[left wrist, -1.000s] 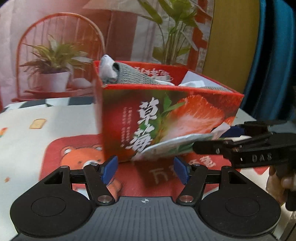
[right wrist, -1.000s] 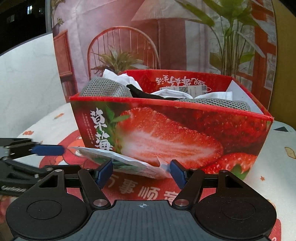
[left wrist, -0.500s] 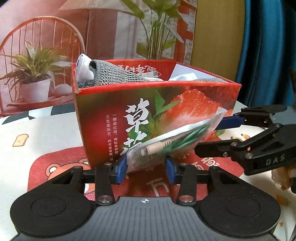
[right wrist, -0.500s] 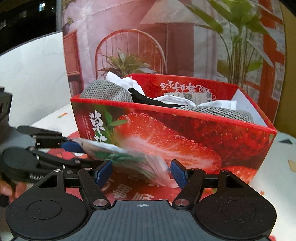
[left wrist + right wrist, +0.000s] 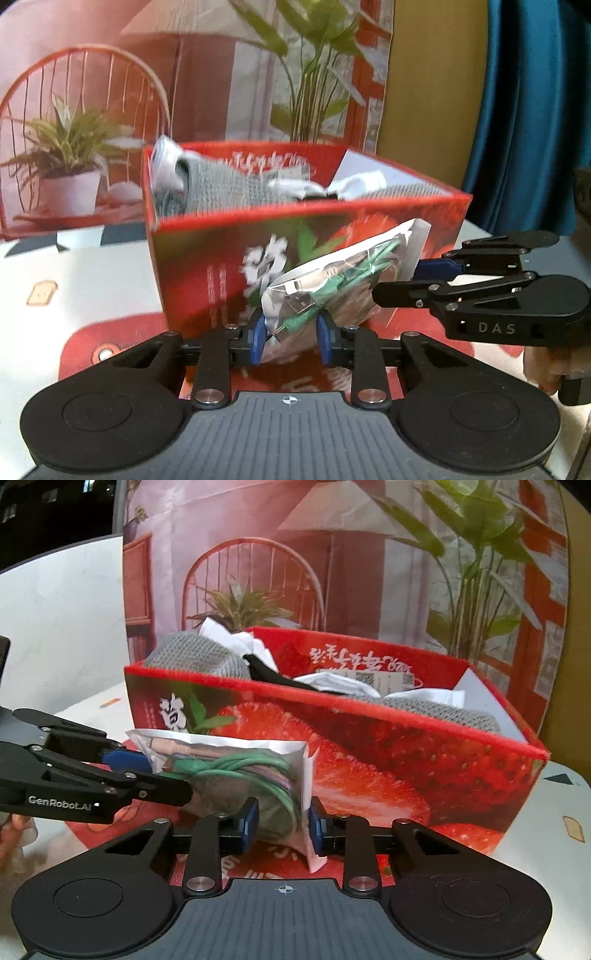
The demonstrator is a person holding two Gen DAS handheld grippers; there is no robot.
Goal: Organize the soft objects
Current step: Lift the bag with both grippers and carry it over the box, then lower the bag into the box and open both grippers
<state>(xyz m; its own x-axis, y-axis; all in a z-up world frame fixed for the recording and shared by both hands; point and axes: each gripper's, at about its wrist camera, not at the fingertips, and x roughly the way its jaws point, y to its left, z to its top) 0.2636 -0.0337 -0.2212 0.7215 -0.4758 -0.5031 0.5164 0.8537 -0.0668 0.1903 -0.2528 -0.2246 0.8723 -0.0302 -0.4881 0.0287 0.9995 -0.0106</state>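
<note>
Item: one clear plastic packet [image 5: 343, 273] of coiled green cable, held off the tablecloth [image 5: 92, 288] in front of the near wall of the strawberry-printed box [image 5: 388, 753]. Change since a second ago: I had both pairs of jaws standing wide then, with the packet lying low against the foot of the box; now it is raised and tilted, one end in each tool. Left gripper [image 5: 291, 332]: jaws closing, narrow, blue pads pressed on the packet's lower end. Right gripper [image 5: 282, 823]: jaws likewise closing, pads bearing on the packet's other end, its white sealed edge against the right-hand pad. From each wrist view I see the other tool reaching in from the side with its tip at the packet. Count: one packet, one box, two grippers. Box contents (partly hidden, so I count only what shows): two grey knitted pieces [image 5: 192, 657], some crumpled white material [image 5: 236, 638], one black strip [image 5: 266, 672]. Behind the far edge of the table stands a printed backdrop [image 5: 332, 554] of a chair and plants.
</note>
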